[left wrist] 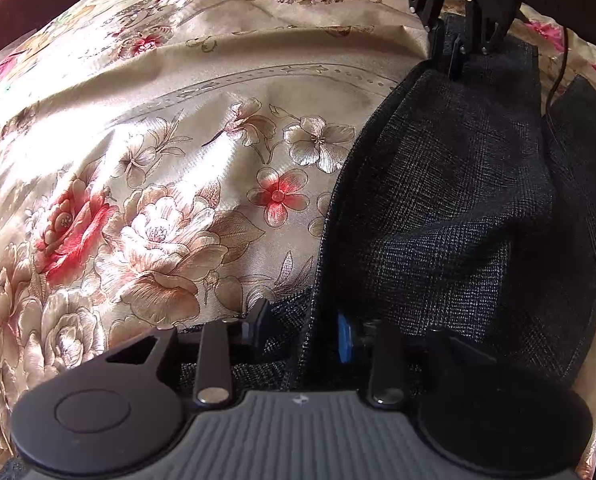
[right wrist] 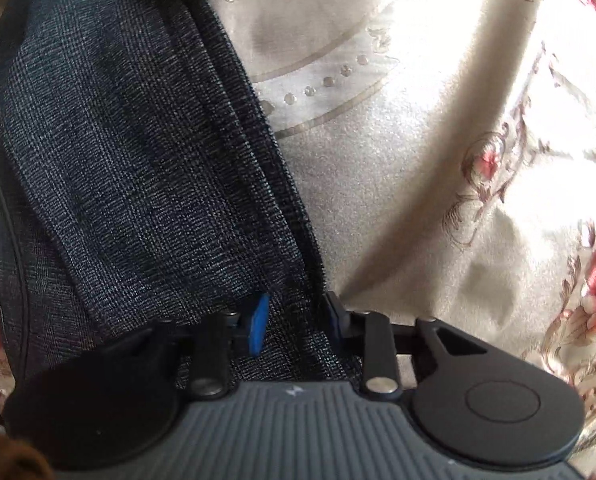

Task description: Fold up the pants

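Left wrist view: dark checked pants (left wrist: 449,200) fill the right half of the frame, lying on a shiny floral cloth (left wrist: 158,152) that takes up the left half and top. The surface under the cloth cannot be told. The left gripper (left wrist: 303,334) sits at bottom centre, jaws part open, astride the left edge of the pants where a raised fold of fabric stands between the blue pads. The pads look near the fold, but whether they press it cannot be told. At upper right the right gripper (left wrist: 455,60) points down onto the far end of the same edge, its tips close together with the cloth edge pinched up between them. A thin black cable (left wrist: 557,72) runs down the right side. Right wrist view: the pants (right wrist: 110,140) now fill the left half, their layered edge running from top centre down to the right gripper (right wrist: 296,326) at bottom centre. That edge passes between the pads; the jaws stand narrow around it, seemingly gripping. The floral cloth (right wrist: 437,140) lies bright on the right. Likely reason for both holds: one long edge taken at its two ends, so the layers can be carried over together and kept aligned.
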A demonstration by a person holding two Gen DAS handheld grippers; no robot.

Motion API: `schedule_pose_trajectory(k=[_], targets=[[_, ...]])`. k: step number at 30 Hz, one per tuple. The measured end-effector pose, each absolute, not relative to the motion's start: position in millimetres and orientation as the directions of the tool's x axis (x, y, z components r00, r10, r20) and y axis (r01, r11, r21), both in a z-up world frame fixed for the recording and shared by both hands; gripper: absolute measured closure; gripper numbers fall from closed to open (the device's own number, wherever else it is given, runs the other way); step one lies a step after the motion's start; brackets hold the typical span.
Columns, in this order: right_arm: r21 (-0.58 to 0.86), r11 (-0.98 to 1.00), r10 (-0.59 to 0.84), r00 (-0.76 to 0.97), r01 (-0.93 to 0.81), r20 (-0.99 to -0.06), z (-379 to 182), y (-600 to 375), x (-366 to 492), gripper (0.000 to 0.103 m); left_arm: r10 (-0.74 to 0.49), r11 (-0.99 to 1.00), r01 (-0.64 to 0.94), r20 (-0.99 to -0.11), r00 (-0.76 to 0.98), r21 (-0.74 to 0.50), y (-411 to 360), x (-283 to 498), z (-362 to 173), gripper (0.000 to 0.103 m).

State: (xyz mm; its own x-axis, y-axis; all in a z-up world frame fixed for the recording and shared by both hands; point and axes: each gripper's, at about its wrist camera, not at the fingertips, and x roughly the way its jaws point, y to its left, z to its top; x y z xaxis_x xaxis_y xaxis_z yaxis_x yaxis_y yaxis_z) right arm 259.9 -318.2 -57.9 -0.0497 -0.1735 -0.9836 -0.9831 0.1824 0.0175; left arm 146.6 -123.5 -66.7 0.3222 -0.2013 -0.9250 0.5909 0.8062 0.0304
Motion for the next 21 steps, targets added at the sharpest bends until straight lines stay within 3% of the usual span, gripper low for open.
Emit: schedule_pose_trajectory(k=[2, 5, 10, 17, 19, 21], targets=[[-0.017, 0.234, -0.153, -0.019, -0.972, -0.988, -41, -324, 249, 0.093, -0.197, 0.804, 0.594, -0.926, 0.322, 0.036, -127, 144, -65, 0.068], [-0.073, 0.289, -0.114, 0.042, -0.955, -0.993, -14, -332, 233, 0.095, -0.183, 0.79, 0.61, -0.927, 0.329, 0.06, -133, 138, -61, 0.078], [-0.17, 0.389, -0.026, 0.173, -0.906, -0.984, 51, -341, 204, 0.096, -0.181, 0.786, 0.614, -0.918, 0.352, 0.081, -134, 136, -40, 0.082], [-0.272, 0.577, 0.117, 0.407, -0.77, -0.906, 167, -360, 145, 0.096, -0.222, 0.786, 0.608, -0.864, 0.453, 0.117, -136, 114, 36, 0.082], [-0.273, 0.6, 0.097, 0.407, -0.752, -0.908, 165, -367, 119, 0.096, -0.249, 0.758, 0.642, -0.857, 0.452, 0.118, -148, 96, 45, 0.082], [-0.18, 0.69, 0.069, 0.311, -0.701, -0.948, 140, -390, 92, 0.096, -0.299, 0.725, 0.686, -0.873, 0.387, 0.056, -164, 79, 37, 0.082]])
